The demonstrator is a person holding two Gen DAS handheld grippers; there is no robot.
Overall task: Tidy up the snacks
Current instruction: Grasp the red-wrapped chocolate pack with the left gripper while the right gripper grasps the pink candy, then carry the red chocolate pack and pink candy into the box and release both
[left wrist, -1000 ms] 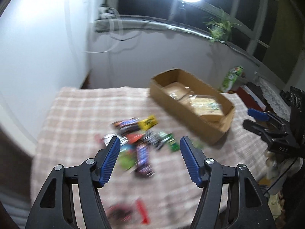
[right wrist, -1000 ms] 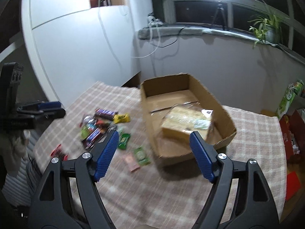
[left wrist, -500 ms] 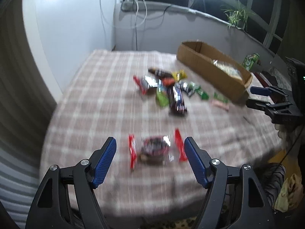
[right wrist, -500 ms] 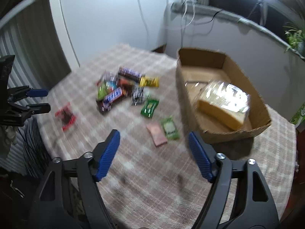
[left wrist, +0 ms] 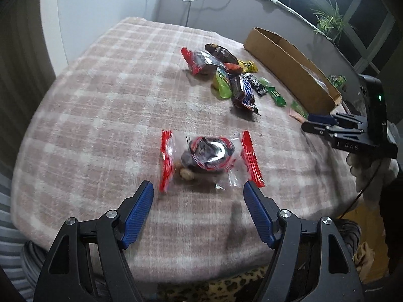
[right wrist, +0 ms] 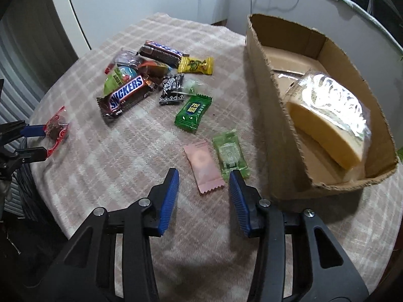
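Note:
A clear snack packet with red ends (left wrist: 209, 154) lies on the checked cloth just ahead of my left gripper (left wrist: 197, 192), which is open and spans its width. In the right wrist view a pink sachet (right wrist: 203, 166) and a pale green sachet (right wrist: 229, 154) lie just beyond my open right gripper (right wrist: 203, 180). Further back a pile holds a Snickers bar (right wrist: 126, 95), a yellow sweet (right wrist: 196, 66) and a dark green sweet (right wrist: 193, 112). The cardboard box (right wrist: 262, 75) at the right holds a wrapped yellow cake (right wrist: 330, 123). The left gripper (right wrist: 35, 139) shows at the left edge beside the red packet (right wrist: 56, 129).
The round table (left wrist: 100, 95) under the pink checked cloth drops off close below both grippers. A white wall with cables stands behind. A potted plant (left wrist: 327, 22) sits on the window ledge. My right gripper (left wrist: 320, 124) shows at the right edge in the left wrist view.
Both grippers have dropped lower and closer to the table. The left one has come up to the red-ended packet; the right one has come down over the pink and pale green sachets and narrowed.

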